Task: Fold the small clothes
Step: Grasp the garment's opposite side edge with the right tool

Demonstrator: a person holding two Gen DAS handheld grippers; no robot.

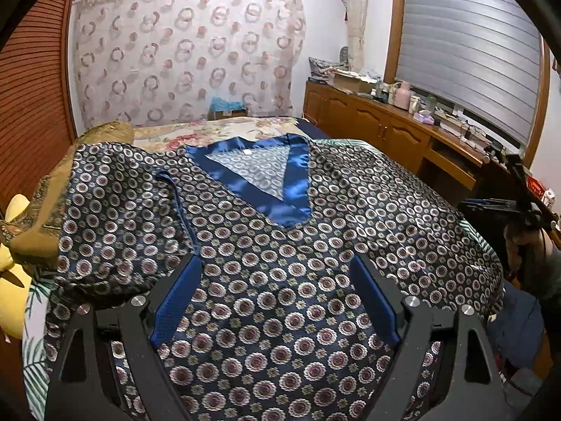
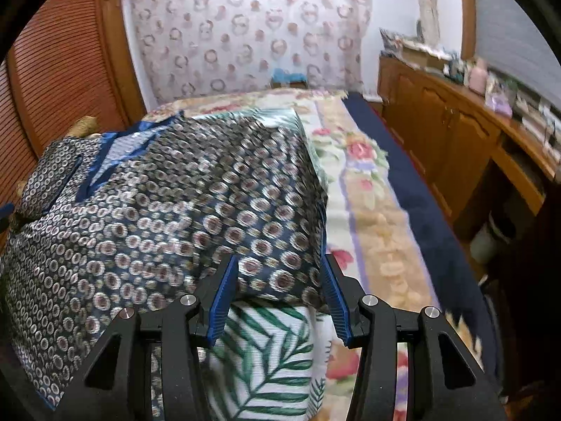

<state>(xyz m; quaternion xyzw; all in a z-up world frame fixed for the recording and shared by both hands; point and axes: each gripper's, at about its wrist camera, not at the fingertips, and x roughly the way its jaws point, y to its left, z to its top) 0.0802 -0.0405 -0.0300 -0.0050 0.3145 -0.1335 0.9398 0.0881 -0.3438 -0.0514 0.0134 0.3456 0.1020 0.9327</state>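
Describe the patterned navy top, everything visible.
The navy satin-looking top with silver-and-maroon medallion print lies spread front-up over a white cloth with green palm-leaf print on the bed. Its V-neck has a wide plain blue shiny band, with a small white label inside. One sleeve, on the left of the left wrist view, is folded in over the body. The open left gripper hovers over its middle; the open right gripper straddles its lower edge. Contact cannot be told.
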